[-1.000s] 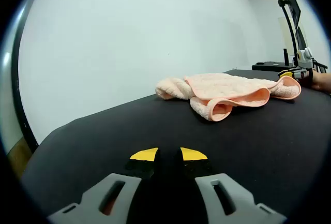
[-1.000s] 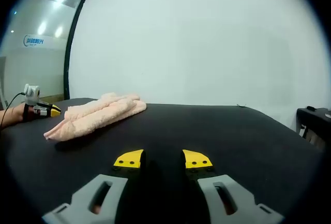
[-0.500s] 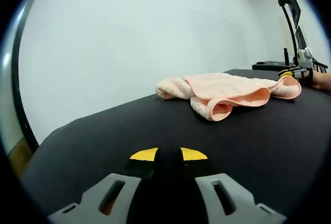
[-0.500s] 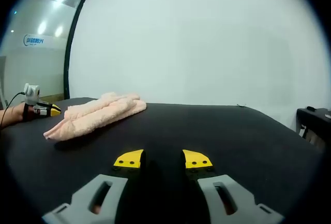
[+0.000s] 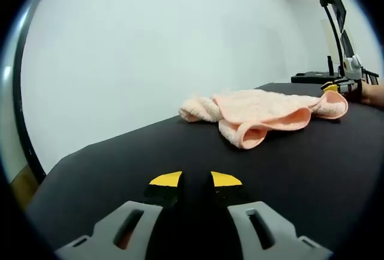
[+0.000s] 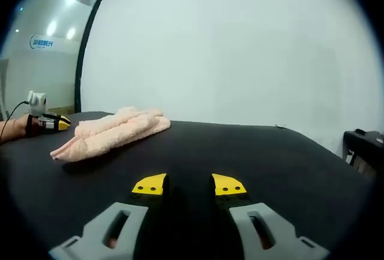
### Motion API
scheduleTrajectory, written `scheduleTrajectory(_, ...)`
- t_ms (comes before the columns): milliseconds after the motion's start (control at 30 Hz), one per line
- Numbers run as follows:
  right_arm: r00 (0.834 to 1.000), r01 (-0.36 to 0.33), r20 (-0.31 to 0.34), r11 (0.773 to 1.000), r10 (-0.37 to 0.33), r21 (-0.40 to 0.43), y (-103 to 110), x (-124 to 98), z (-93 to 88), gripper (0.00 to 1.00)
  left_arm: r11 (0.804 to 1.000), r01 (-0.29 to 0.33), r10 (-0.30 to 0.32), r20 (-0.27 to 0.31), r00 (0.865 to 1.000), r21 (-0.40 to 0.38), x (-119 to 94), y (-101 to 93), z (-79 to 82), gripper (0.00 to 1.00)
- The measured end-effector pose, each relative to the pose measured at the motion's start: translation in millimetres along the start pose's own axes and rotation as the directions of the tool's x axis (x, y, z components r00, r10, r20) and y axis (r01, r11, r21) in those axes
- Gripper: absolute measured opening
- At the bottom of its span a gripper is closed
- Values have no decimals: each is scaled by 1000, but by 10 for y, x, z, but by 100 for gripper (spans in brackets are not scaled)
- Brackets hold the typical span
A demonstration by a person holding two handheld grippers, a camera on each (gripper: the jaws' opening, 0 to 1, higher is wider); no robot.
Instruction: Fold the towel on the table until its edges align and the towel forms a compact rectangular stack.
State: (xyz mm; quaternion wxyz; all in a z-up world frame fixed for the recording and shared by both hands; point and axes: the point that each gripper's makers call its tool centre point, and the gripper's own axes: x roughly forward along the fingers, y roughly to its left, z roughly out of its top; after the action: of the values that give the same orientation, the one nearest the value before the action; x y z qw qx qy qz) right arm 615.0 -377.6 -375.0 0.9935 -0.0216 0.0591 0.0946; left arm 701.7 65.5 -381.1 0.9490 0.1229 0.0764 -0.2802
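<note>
Left gripper (image 5: 195, 179) parted, rumpled peach terry towel (image 5: 264, 113), matte black table (image 5: 312, 164)

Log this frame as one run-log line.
towel: crumpled, unfolded, on black table | left gripper: open, empty | right gripper: open, empty

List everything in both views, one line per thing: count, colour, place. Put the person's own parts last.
towel: one, peach-pink, loosely folded on the table, ahead of both grippers
table: one, black top, under the towel
wall: one, white, behind the table
stand: one, black, at the far right of the left gripper view
left hand-held gripper: one, grey with yellow tips, low over the table, open, holding nothing
right hand-held gripper: one, grey with yellow tips, low over the table, open, holding nothing
</note>
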Motion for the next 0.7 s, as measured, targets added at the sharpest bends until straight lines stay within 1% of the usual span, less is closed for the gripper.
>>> scheduleTrajectory(33, 1000, 0, 8, 1000, 0, 7, 11, 0, 12, 25, 996, 35, -35, 6, 999, -79, 18, -70, 61, 15)
scheduleTrajectory(67, 1000, 0, 11, 1000, 0, 10, 14, 3, 18, 25, 989, 64, -65, 1, 998, -135, 28, -117, 101, 15)
scheduleTrajectory(100, 1000, 0, 12, 1000, 0, 12, 14, 4, 16, 25, 985, 68, -71, -13, 997, -158, 43, -122, 128, 18)
scheduleTrajectory(133, 1000, -2, 12, 1000, 1, 13, 13, 0, 9, 25, 981, 61, -66, -20, 998, -182, 46, -121, 190, 22)
scheduleTrajectory(167, 1000, -4, 13, 1000, 3, 12, 15, 1, 10, 25, 977, 77, -81, -14, 997, -197, 7, -172, 246, 23)
scheduleTrajectory(200, 1000, -6, 15, 1000, 6, 12, 14, 3, 14, 25, 970, 100, -104, -8, 995, -223, 23, -208, 309, 21)
scheduleTrajectory(267, 1000, -7, 18, 1000, 7, 16, 15, 7, 14, 25, 936, 134, -138, 9, 990, -326, 71, -301, 456, 24)
scheduleTrajectory(300, 1000, -8, 19, 1000, 8, 17, 16, 7, 15, 25, 919, 151, -161, 3, 987, -364, 100, -333, 482, 23)
scheduleTrajectory(333, 1000, -11, 26, 1000, 10, 25, 10, 8, 22, 25, 881, 169, -185, 7, 983, -443, 194, -367, 501, 22)
scheduleTrajectory(367, 1000, -13, 28, 1000, 12, 27, 5, 20, 19, 25, 863, 192, -197, 39, 980, -467, 236, -381, 575, 21)
scheduleTrajectory(400, 999, -13, 33, 999, 11, 35, -8, 28, 23, 25, 805, 232, -216, 95, 972, -546, 359, -341, 707, 18)
scheduleTrajectory(433, 999, -12, 37, 999, 11, 39, -7, 10, 27, 25, 763, 245, -229, 104, 968, -599, 403, -359, 737, 16)
scheduleTrajectory(467, 999, -12, 42, 999, 10, 47, -6, -6, 32, 25, 702, 245, -246, 96, 965, -668, 334, -508, 706, 15)
scheduleTrajectory(500, 999, -13, 46, 999, 11, 50, -1, -11, 37, 25, 651, 245, -265, 88, 960, -718, 332, -594, 679, 15)
scheduleTrajectory(533, 999, -14, 50, 998, 11, 55, 16, -19, 44, 25, 630, 252, -293, 75, 953, -734, 374, -653, 645, 16)
scheduleTrajectory(567, 998, -14, 54, 998, 11, 59, 20, -24, 49, 25, 583, 250, -334, 53, 941, -773, 465, -683, 574, 17)
scheduleTrajectory(600, 998, -14, 56, 998, 11, 63, 24, -29, 51, 25, 539, 243, -357, 42, 933, -806, 506, -728, 523, 17)
scheduleTrajectory(633, 998, -16, 59, 998, 12, 67, 29, -32, 55, 25, 454, 225, -382, 40, 923, -862, 607, -719, 461, 17)
scheduleTrajectory(667, 998, -17, 62, 997, 13, 69, 31, -34, 59, 25, 397, 207, -397, 35, 917, -894, 645, -735, 416, 17)
scheduleTrajectory(700, 998, -18, 66, 997, 13, 72, 35, -37, 66, 25, 352, 160, -394, 9, 919, -922, 676, -738, 317, 17)
